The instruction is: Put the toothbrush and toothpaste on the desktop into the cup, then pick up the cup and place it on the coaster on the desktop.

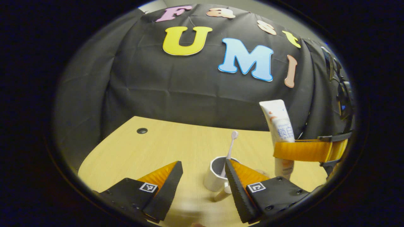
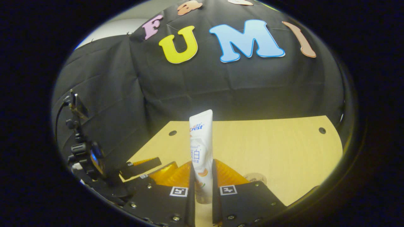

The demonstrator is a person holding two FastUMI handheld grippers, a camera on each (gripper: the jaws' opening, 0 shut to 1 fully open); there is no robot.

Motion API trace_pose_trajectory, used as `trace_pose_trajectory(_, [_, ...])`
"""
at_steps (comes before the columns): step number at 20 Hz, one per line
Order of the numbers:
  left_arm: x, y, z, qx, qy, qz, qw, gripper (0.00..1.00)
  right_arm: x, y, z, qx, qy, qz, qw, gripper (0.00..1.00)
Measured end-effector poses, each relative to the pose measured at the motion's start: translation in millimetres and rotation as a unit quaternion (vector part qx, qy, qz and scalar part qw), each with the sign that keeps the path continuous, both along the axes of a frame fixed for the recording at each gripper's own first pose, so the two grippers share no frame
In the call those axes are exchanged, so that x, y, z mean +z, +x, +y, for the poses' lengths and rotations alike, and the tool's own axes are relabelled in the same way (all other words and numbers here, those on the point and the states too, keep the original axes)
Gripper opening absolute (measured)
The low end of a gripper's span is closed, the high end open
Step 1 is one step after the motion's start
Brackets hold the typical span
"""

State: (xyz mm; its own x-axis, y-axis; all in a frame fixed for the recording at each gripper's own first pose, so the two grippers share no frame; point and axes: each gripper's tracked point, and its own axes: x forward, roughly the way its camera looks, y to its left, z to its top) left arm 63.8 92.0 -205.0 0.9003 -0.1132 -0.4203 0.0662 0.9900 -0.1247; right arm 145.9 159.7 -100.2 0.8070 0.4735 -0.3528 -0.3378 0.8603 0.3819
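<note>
Toothpaste [image 2: 201,148] upright, pinched low on its body by right tool [image 2: 202,176], near and right of cup [image 1: 217,176]. Toothbrush [image 1: 229,151] already in cup. Left tool [image 1: 203,176] open beside cup. Tube likely light, soft, squashy; gentle grip suits. Coaster [image 2: 255,178] on tabletop [image 2: 284,148].

Recording booth: black cloth wall [image 1: 189,88] behind a bare wooden desktop [image 1: 164,142].

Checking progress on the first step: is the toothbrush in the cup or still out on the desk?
In. The toothbrush stands in the white cup, head up above the rim.
</note>
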Motion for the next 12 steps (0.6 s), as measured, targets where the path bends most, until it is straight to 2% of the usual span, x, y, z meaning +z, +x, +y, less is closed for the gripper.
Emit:
trace_pose_trajectory(5, [-3.7,-20.9,-5.9,-0.004,-0.031,0.026,0.999,0.88,3.6,36.4,29.5,0.014,0.018,-0.027,0.999,0.22])
trace_pose_trajectory(7, [-8.4,-28.6,-6.6,-0.002,-0.046,0.039,0.998,0.97,-0.9,50.5,41.7,0.023,0.017,-0.036,0.999,0.22])
trace_pose_trajectory(10, [-17.2,-38.8,-1.1,0.011,-0.062,0.056,0.996,0.94,-7.1,71.4,53.9,0.03,0.007,-0.047,0.998,0.22])
trace_pose_trajectory(12, [-21.4,-45.7,1.9,0.017,-0.071,0.067,0.995,0.97,-13.7,80.3,62.3,0.037,-0.002,-0.049,0.998,0.22])
